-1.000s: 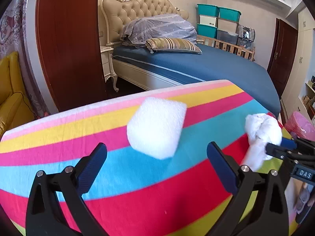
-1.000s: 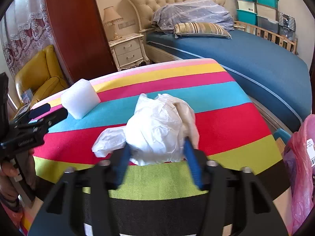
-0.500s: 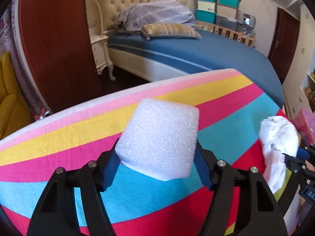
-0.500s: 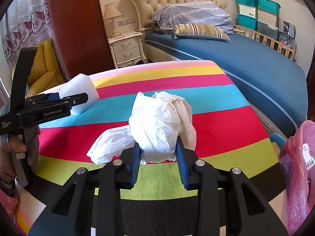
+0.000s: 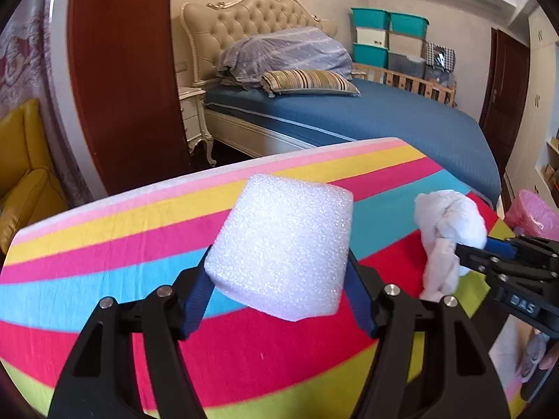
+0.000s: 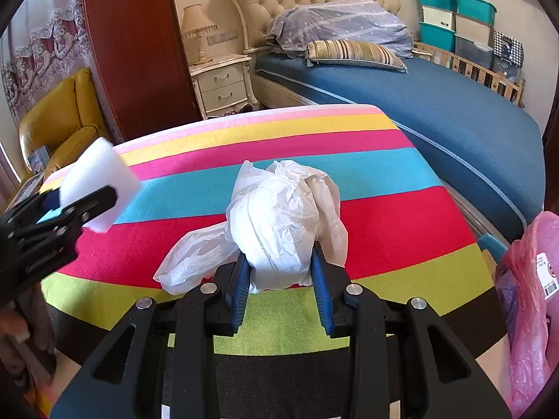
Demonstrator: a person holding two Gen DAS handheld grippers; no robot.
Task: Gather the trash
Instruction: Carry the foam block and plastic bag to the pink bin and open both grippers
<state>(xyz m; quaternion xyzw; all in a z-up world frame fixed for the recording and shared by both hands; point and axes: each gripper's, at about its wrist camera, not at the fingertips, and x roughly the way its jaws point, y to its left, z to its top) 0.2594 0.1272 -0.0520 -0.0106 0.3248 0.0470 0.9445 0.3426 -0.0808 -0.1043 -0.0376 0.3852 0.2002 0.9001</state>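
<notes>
My left gripper is shut on a white foam block and holds it a little above the striped tablecloth. The block also shows in the right wrist view, at the left. My right gripper is shut on a crumpled white plastic bag, lifted just off the cloth. The bag and the right gripper also show in the left wrist view, at the right.
The striped cloth covers a table. A pink trash bag hangs at the table's right side and shows in the left wrist view. Beyond are a blue bed, a nightstand and a yellow chair.
My left gripper went forward, closed on the foam block and lifted it. My right gripper tightened on the plastic bag and raised it slightly.
</notes>
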